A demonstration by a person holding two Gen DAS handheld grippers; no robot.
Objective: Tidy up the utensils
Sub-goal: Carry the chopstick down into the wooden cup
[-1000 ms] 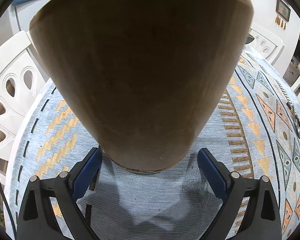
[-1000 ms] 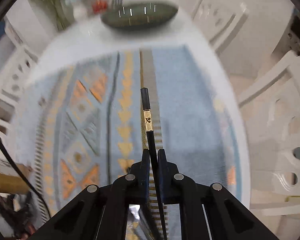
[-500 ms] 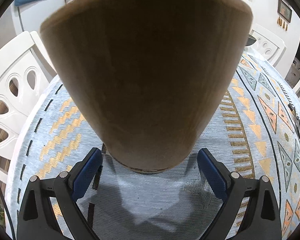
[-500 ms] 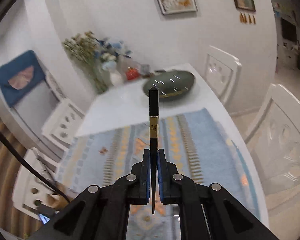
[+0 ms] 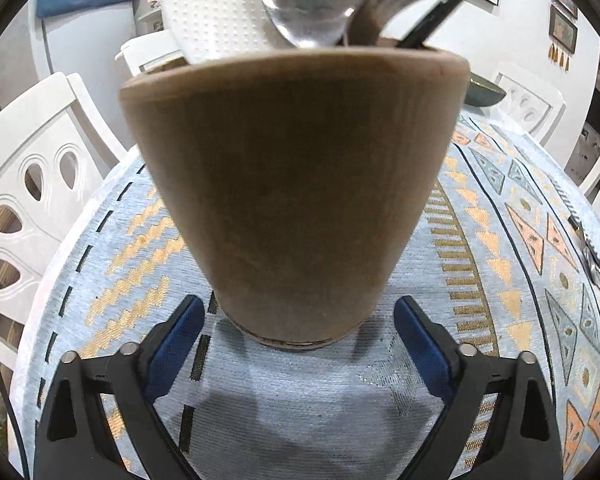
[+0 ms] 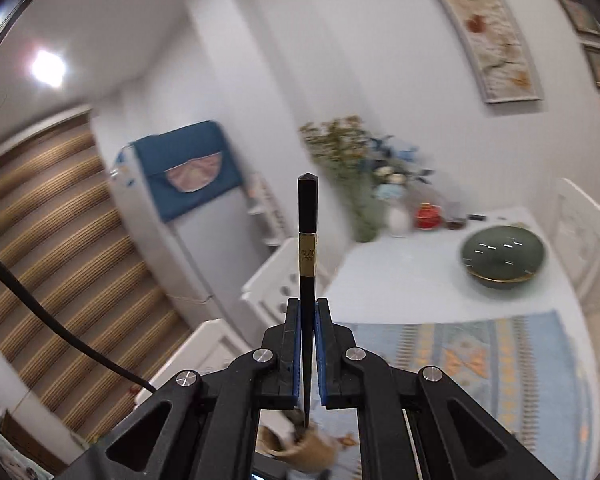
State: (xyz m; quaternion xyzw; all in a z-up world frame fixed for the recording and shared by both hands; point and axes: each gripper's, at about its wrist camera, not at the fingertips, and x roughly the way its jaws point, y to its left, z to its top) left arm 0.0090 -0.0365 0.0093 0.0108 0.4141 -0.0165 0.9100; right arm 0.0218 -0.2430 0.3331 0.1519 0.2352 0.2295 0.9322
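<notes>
Chopstick (image 6: 307, 280) clamped upright in right gripper (image 6: 308, 354), tip low over wooden holder (image 6: 306, 450), ready to drop in. Left gripper (image 5: 298, 332) closing around holder's base on patterned tablecloth (image 5: 500, 280), not yet touching; presumably for steadying.

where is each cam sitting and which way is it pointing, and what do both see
Left wrist: on the left gripper, angled down at the wooden holder on the patterned cloth; its closing fingers flank the base, apart from it.
Right wrist: on the right gripper, facing across the room; its fingers clamp a black chopstick.
Shared: holder, cloth, green bowl, blue cover.
</notes>
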